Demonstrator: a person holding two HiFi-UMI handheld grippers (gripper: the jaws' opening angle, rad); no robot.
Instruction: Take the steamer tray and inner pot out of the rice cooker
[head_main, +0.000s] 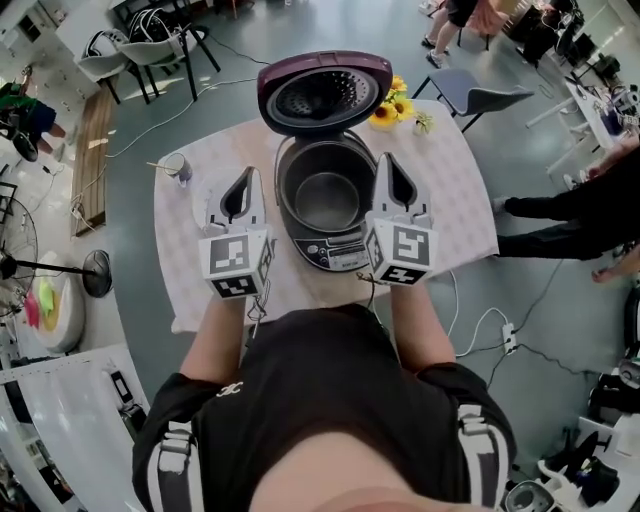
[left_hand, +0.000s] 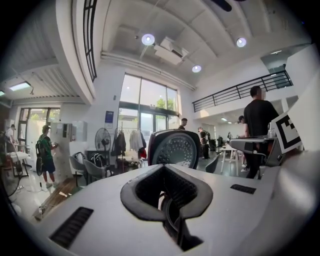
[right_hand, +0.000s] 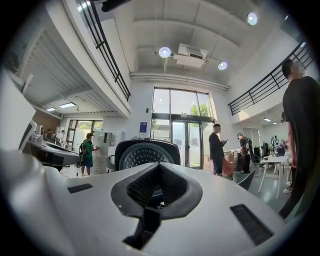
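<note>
Both tools are held with the jaws fully together and nothing between them. The left tool (head_main: 243, 180) is kept beside the left wall of the rice cooker (head_main: 335, 250), the right tool (head_main: 390, 165) beside its right wall. The cooker is placed in the middle of the desk (head_main: 455, 190), its lid (head_main: 325, 92) is raised, and the inner pot (head_main: 322, 195) is seated inside. A separate steamer tray cannot be made out in it.

For the lift, the jaws should first be opened and then closed on the thin rim at two opposite sides. The pot should be raised straight up (a one-sided pinch would probably tilt it).

The pot is round, smooth, dull grey metal. The lid is dark purple with a perforated inner plate, and the desk is covered by a pale patterned cloth.
</note>
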